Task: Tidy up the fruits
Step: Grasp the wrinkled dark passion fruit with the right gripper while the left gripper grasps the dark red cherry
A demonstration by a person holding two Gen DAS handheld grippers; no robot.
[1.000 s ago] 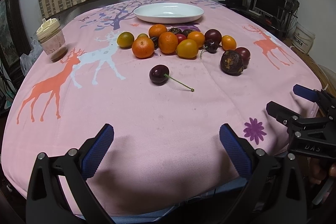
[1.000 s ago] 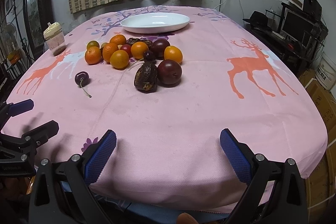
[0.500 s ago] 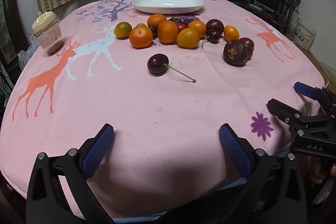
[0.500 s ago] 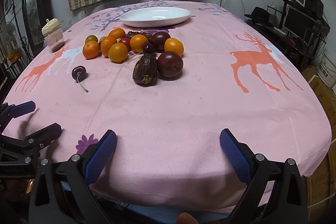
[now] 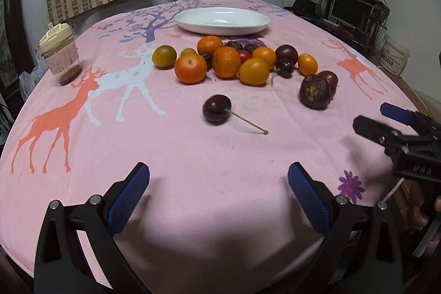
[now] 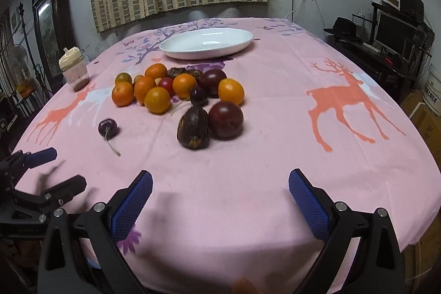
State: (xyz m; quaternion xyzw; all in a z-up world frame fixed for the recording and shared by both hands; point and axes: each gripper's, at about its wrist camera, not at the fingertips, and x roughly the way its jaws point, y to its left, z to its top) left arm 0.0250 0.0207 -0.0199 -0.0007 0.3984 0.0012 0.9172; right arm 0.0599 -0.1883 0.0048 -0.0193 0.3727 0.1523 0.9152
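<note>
Both grippers, left gripper (image 5: pixel 219 190) and right gripper (image 6: pixel 220 192), are hovering wide and empty, lining up the centre-frame cherry (image 5: pixel 217 108) for the upper-centre plate (image 5: pixel 222 29).

Dim indoor light, glare on the plate (image 5: pixel 222 21), fisheye-bent dark edges, slight motion blur.

A big table with a pink cloth (image 5: pixel 193 183) holds everything. The cloth has orange and white deer, a purple tree and a purple flower on it. A white plate (image 5: pixel 222 21) sits at the far end. Near it lies a pile of oranges (image 5: pixel 226 61) and dark fruits. One cherry (image 5: pixel 217 108) with a green stem lies alone, closer. A wrinkled brown fruit (image 6: pixel 193 127) touches a dark red plum (image 6: pixel 226 119). A cup with a lid (image 5: pixel 60 57) stands at the left side.
</note>
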